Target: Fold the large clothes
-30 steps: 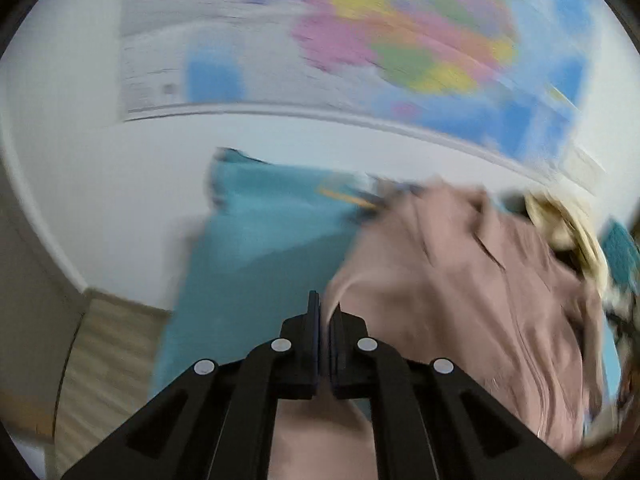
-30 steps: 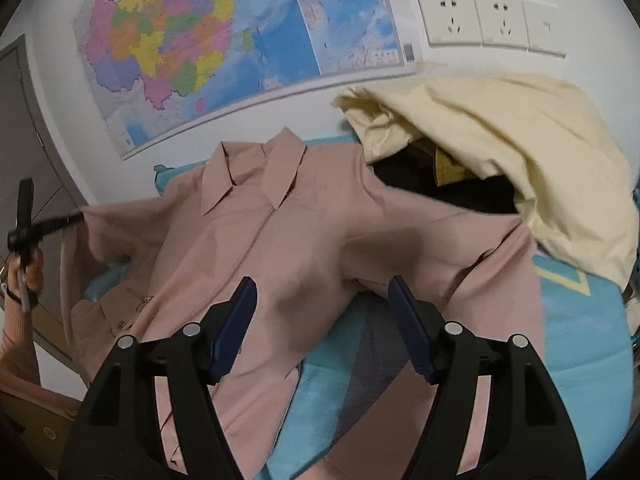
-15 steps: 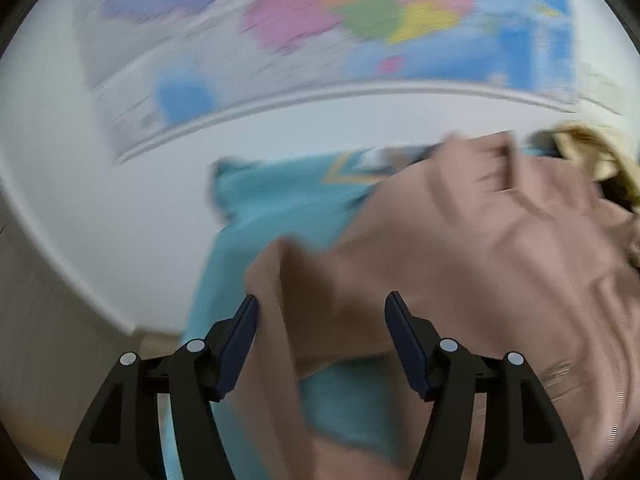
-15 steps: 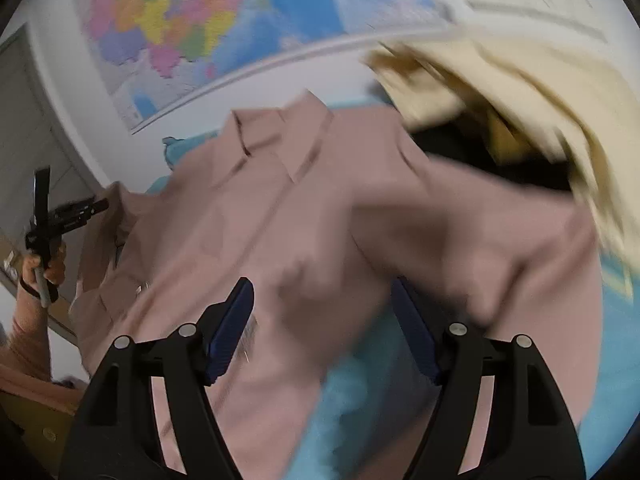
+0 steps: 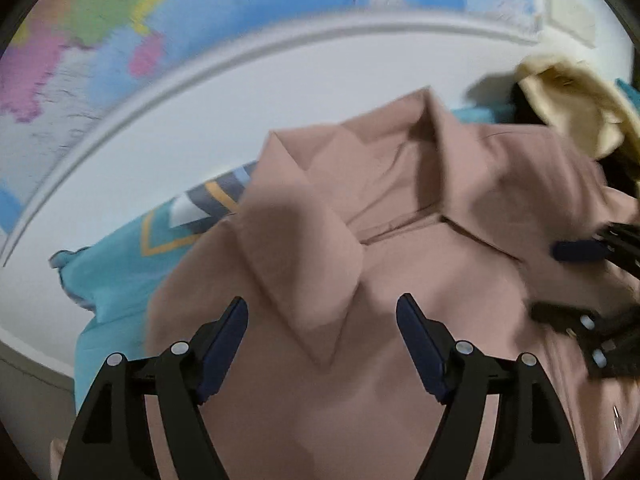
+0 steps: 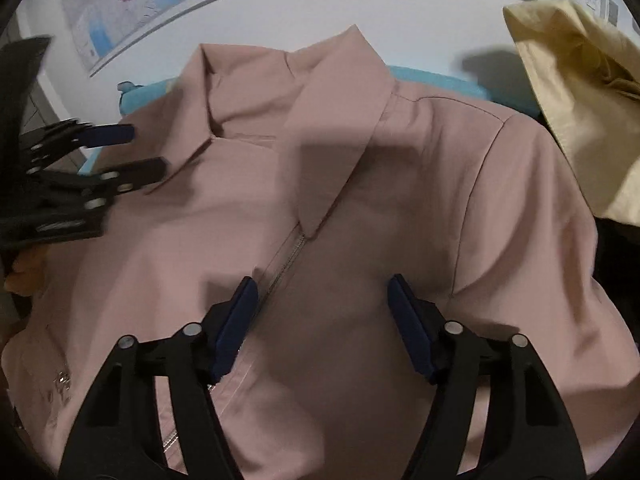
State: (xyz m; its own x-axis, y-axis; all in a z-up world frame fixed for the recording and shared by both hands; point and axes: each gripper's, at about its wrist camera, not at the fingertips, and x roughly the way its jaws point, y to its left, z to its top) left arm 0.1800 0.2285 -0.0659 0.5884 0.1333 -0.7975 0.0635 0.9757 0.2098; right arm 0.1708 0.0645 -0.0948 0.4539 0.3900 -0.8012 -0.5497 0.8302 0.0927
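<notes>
A dusty-pink zip jacket (image 5: 400, 240) (image 6: 360, 200) lies spread on the teal bed cover (image 5: 112, 280), collar toward the wall. My left gripper (image 5: 321, 308) hovers over the left collar flap with its jaws opening; the cloth lies below them and the pads do not press on it. Over the chest, beside the zipper, my right gripper (image 6: 321, 284) has its jaws closing, and no fabric is pinched. Each gripper shows in the other's view: the right gripper (image 5: 560, 280) at the right edge, the left gripper (image 6: 136, 152) at the left edge.
A cream garment (image 5: 572, 96) (image 6: 580, 100) is heaped at the back right over something dark (image 6: 616, 248). A coloured map (image 5: 100, 40) (image 6: 120, 0) hangs on the white wall behind the bed. The bed's left edge drops off near the teal corner (image 6: 128, 92).
The left gripper, shut on pink fabric a second ago, has opened and let go. Both grippers have dropped and moved in over the jacket's collar and chest. The right jaws have narrowed slightly.
</notes>
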